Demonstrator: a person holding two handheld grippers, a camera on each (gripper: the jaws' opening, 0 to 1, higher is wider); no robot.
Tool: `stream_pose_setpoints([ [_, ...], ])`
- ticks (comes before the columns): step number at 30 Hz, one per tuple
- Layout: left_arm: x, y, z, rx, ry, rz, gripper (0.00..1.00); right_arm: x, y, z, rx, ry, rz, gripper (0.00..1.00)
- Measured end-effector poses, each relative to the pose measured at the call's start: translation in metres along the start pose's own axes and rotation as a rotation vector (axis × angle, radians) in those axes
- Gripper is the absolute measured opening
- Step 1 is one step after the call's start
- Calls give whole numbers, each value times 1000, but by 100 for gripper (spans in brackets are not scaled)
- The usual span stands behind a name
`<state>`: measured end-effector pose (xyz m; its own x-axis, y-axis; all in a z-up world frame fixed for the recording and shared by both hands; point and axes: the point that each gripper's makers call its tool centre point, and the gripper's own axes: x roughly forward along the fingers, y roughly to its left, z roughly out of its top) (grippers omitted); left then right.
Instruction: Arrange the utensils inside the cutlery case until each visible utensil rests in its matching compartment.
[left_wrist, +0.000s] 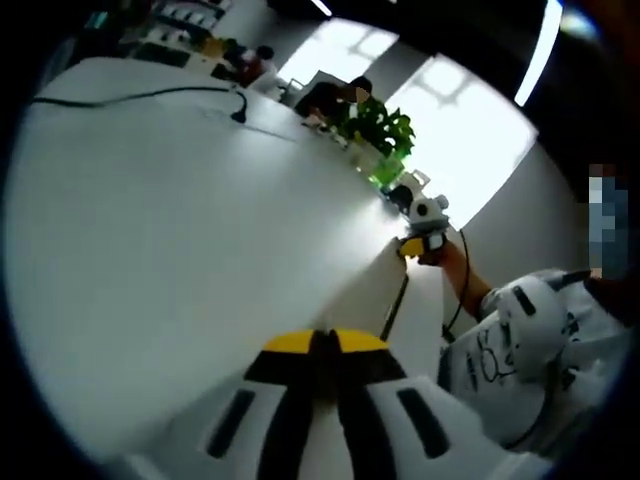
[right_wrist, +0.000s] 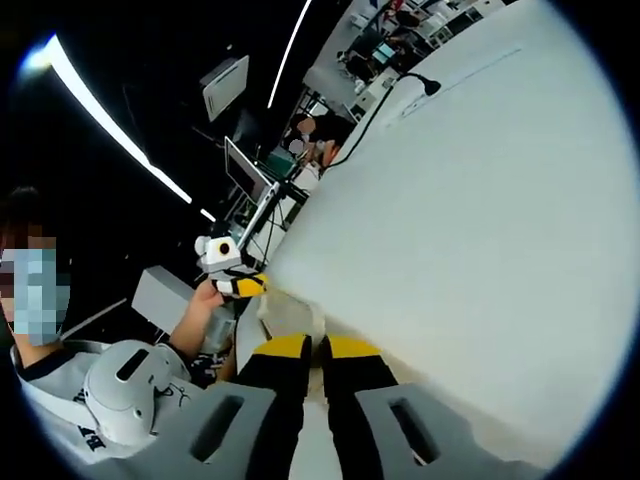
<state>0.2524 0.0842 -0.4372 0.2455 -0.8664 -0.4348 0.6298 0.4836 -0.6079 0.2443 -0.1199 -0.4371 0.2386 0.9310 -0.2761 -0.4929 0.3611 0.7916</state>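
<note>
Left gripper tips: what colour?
Yellow, on the left gripper; clearest in the left gripper view.

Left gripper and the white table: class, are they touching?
Cannot tell. In the left gripper view the left gripper, shut, lies over the white table, with neither contact nor gap plainly shown.

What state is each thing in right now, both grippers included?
left gripper: fingers shut, holding nothing, at the table edge.
right gripper: fingers shut, holding nothing, at the table edge.
white table: bare where it shows near the grippers.
black cable: lying loose on the table's far side, plug end free.
potted plant: upright at the far edge.
</note>
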Motion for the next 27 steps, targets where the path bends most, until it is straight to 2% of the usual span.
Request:
stream_pose_setpoints([
  [6,-13,-11,14,46,-54,1,5,0,10,1,-5,-15,19,3],
  [9,-20,-17,23,127,-85,18,5,-1,17,7,-56,-39,20,4],
  [11,-23,-17,30,200,-109,43,5,0,21,14,-131,-66,12,4],
  [13,-24,-20,31,222,-120,44,5,-1,22,26,-221,-132,-18,4],
  [14,-25,-18,33,249,-128,55,5,-1,25,24,-254,-117,-11,3],
  [16,-25,-14,33,288,-137,78,5,0,29,26,-327,-143,-8,3],
  [19,-27,-13,31,308,-146,79,5,-1,29,27,-503,-161,-57,3],
  [21,-28,-15,31,354,-159,80,6,-3,33,30,-620,-190,-80,4],
  [24,-29,-19,34,452,-179,95,6,-4,36,31,-734,-204,-103,4],
  [27,-32,-22,34,492,-196,99,6,-4,35,26,-841,-202,-125,4],
])
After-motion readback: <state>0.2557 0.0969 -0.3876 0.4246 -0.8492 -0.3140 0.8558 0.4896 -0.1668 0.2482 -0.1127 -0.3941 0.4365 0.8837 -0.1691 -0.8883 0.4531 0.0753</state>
